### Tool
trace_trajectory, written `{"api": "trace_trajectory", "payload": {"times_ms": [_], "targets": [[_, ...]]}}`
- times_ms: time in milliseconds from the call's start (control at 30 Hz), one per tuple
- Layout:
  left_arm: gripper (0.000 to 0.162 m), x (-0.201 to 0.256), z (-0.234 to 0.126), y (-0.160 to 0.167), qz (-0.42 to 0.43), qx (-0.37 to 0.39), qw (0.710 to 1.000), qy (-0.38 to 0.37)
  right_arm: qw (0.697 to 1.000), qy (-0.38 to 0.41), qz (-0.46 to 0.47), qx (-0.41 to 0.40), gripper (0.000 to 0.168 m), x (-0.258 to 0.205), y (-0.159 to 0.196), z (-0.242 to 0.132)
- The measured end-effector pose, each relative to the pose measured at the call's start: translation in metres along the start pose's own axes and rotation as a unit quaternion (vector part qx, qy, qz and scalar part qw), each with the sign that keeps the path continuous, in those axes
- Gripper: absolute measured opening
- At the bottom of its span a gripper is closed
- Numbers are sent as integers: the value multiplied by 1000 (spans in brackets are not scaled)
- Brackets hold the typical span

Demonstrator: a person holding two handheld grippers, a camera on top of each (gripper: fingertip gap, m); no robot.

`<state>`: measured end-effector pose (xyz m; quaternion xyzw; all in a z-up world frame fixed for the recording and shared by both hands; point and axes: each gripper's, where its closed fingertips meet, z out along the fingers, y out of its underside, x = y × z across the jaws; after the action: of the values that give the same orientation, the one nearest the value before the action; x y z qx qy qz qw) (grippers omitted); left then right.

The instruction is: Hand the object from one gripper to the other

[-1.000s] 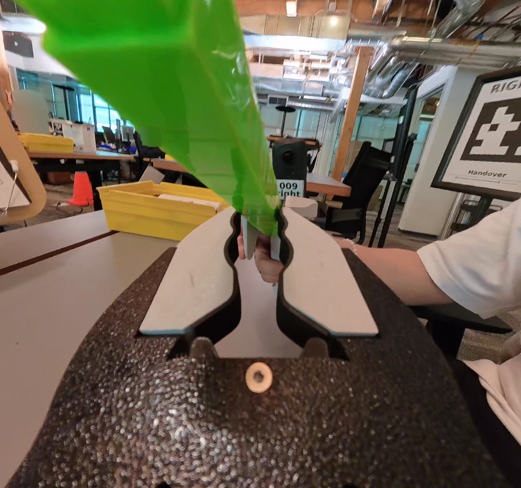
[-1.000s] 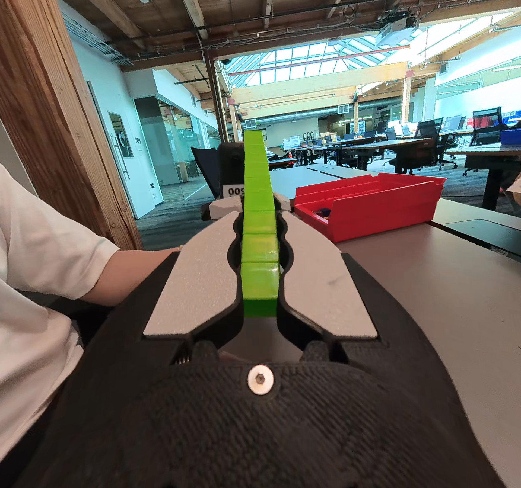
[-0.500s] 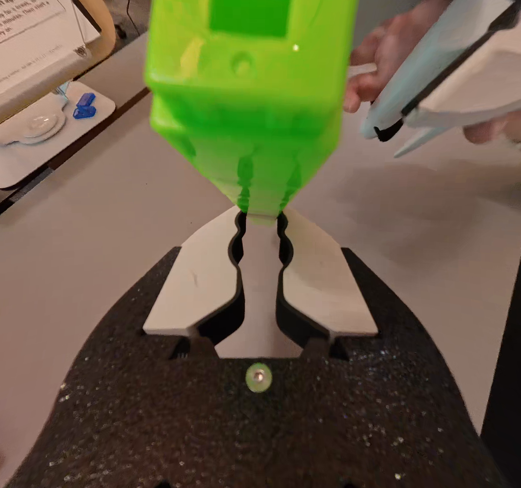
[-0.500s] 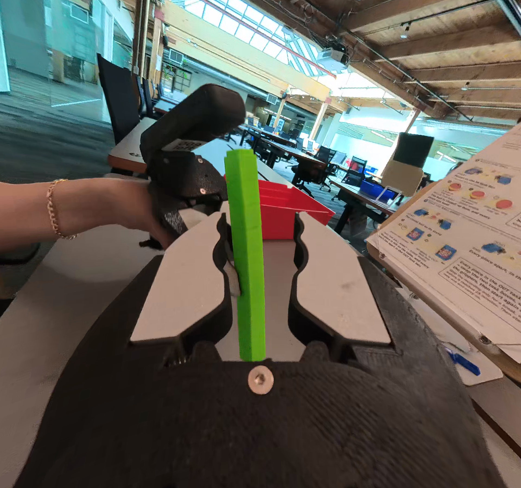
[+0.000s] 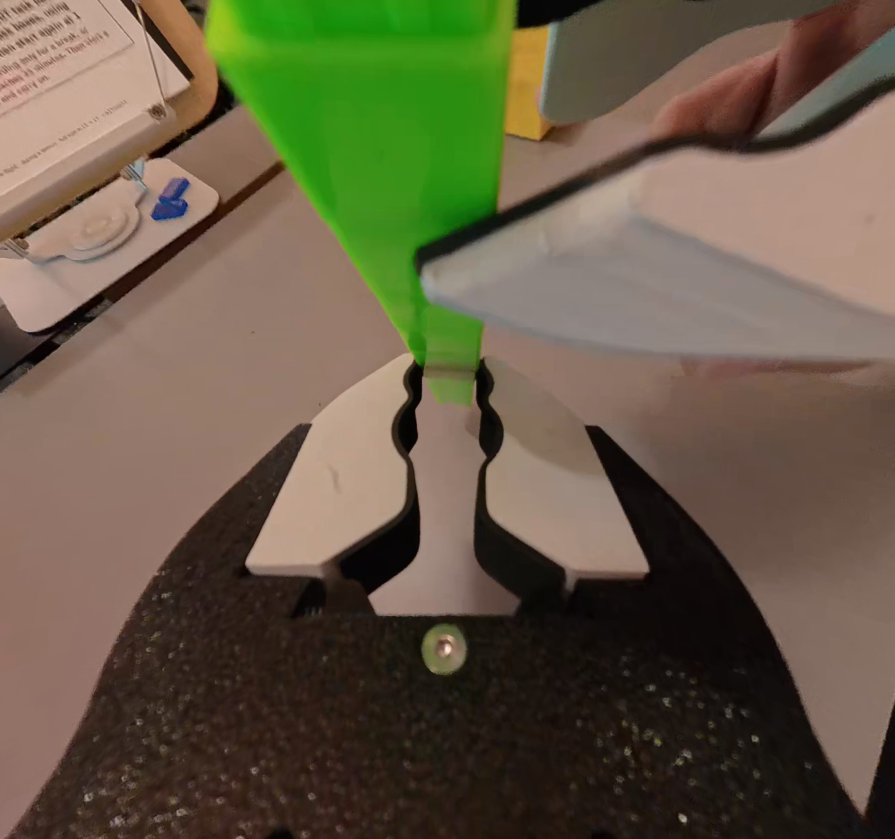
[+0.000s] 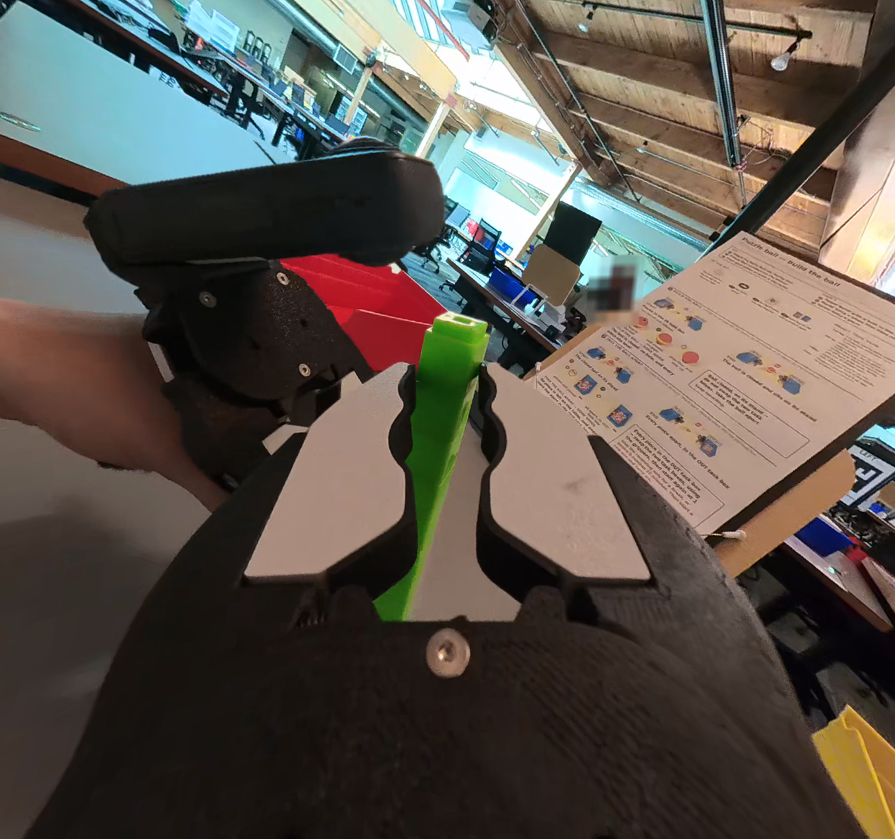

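Since half a second ago the right tool [image 6: 445,375] has narrowed its gap and moved in, so the green bar [image 6: 443,428] now runs lengthwise between its fingers, far end poking past the tips. The fingers sit tight beside both sides of the bar, but whether they press on it cannot be told.

The left tool [image 5: 448,375] is clamped on the bar's narrow end at its fingertips. The bar [image 5: 378,138] rises away from it, held off the grey desk [image 5: 145,404]. One finger [image 5: 629,292] of the right tool crosses in from the right and overlaps the bar. A hand [image 6: 72,380] grips the left tool's black body at left.

Far left on the desk is an instruction board [image 5: 58,65] on a white base with small blue pieces [image 5: 169,198]. Behind the bar is a red bin [image 6: 382,312], contents hidden; a yellow bin [image 6: 862,777] corner is near right. The room is an open office with a wood-beam ceiling and skylights.
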<state>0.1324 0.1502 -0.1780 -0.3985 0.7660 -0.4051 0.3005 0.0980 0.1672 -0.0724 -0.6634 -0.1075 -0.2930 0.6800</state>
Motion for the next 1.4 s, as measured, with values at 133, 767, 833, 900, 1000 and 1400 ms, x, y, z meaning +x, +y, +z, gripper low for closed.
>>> {"api": "trace_trajectory", "payload": {"times_ms": [133,767,833,900,1000,1400], "targets": [[23,-3,-6,-15,22,55,998,-19,998,7,51,31,23,17,-9,-8],[58,46,2,-39,157,330,930,-21,835,91,482,250,21,132,-7,-69],[57,60,7,-37,166,316,934,-4,844,90,469,245,21,129,-9,-67],[58,62,11,-37,163,304,938,-19,842,93,470,249,21,129,-11,-68],[62,70,18,-36,144,281,949,-11,843,89,470,247,21,126,-12,-66],[22,37,1,-40,107,300,939,-130,848,113,454,248,20,139,-10,-76]]}}
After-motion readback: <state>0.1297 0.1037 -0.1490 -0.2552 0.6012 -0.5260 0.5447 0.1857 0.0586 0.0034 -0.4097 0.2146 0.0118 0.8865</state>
